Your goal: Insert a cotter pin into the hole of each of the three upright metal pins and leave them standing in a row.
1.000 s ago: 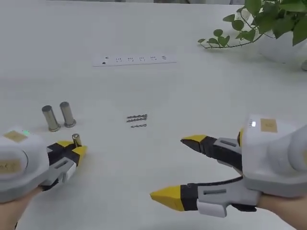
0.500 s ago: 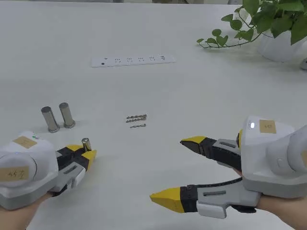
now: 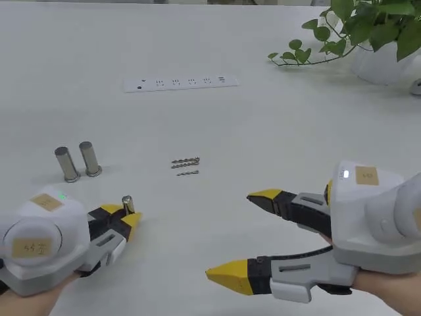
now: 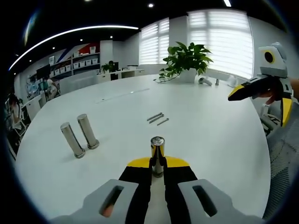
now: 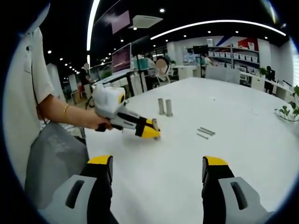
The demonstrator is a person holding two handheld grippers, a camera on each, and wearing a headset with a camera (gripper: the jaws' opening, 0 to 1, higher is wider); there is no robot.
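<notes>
**Left gripper clamps one metal pin; right gripper hangs wide open**

The left gripper (image 4: pixel 157 164) has its yellow-tipped jaws closed on the lower shank of a held metal pin (image 4: pixel 157 148). The pin rises upright between the jaws with its top end free. In the head view it sits at the lower left of the white table (image 3: pixel 263 118). Whether its base touches the tabletop I cannot tell.

The right gripper (image 3: pixel 233 234) holds nothing and its jaws are spread far apart.

The pin is a short, polished, silver-grey cylinder with a flat, bright top. No cross-hole can be made out at this size. Two standing metal pins (image 3: pixel 77 161) of the same kind stand close together, a little beyond the held one.

Three thin cotter pins (image 3: pixel 185 165) lie flat in a small cluster near the table's middle, well apart from both grippers.

The metal pin is probably solid, stiff and heavy for its size, and smooth enough to twist or slip in the jaws. A low, square grip suits it and leaves the upper end clear. The cotter pins look light and springy. They lie flat, so they likely need a fine pinch at one end.
</notes>
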